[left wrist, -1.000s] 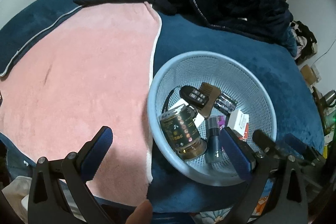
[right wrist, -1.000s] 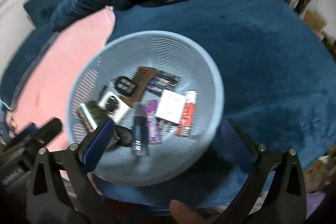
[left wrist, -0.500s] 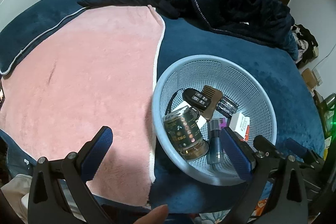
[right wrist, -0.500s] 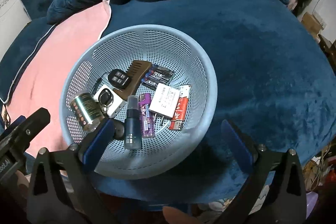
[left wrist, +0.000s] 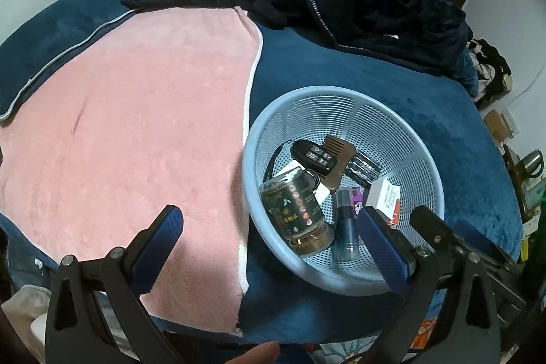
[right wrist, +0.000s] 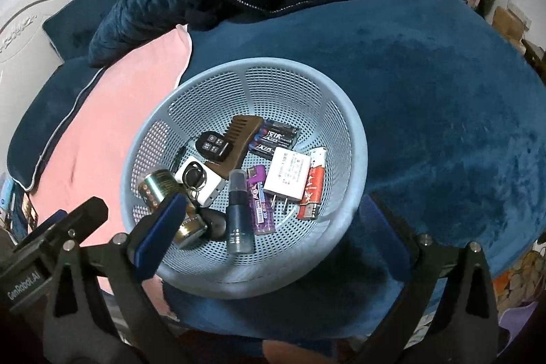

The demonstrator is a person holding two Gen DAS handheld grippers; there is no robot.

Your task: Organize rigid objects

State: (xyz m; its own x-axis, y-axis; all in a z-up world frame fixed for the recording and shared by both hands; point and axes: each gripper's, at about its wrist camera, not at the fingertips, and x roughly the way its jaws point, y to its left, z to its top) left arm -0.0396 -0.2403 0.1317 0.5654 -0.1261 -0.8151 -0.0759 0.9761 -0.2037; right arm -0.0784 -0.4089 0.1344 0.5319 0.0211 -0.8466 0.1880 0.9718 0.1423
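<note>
**Basket of small rigid things sits below both claws, right claw nearer**

The basket [right wrist: 355, 139], a pale blue perforated tub, rests on the dark blue bed cover [right wrist: 443, 91], its left rim just beside the pink blanket [left wrist: 119, 132]. It holds all the rigid items in view: a dark jar [left wrist: 295, 210] with a gold lid lying on its side at the near left, a black key fob [right wrist: 214, 144] on a brown comb [right wrist: 240, 139], a white box [right wrist: 199, 181] with a car key on it, a small dark spray bottle [right wrist: 239, 214], a purple lighter [right wrist: 261, 200], a white plug adapter [right wrist: 286, 174], a red lighter [right wrist: 312, 185] and a pack of batteries [right wrist: 274, 137] at the far side.

The right claw [right wrist: 269, 227] hangs released, jaws spread wide, straddling the near half of the basket; the spray bottle lies almost midway between its fingers, long axis running near to far, so along the reach rather than across the gap. In my judgement a wrist turn would be needed to close across its narrow side. The left claw [left wrist: 273, 234] is also released and wide, hovering over the blanket edge with only its right finger over the basket, so the right hand looks better placed.

Readable writing is scant: the left claw body, seen from the right wrist, reads "GenRobot.AI". The battery, adapter and lighter print is too small to read.
</note>
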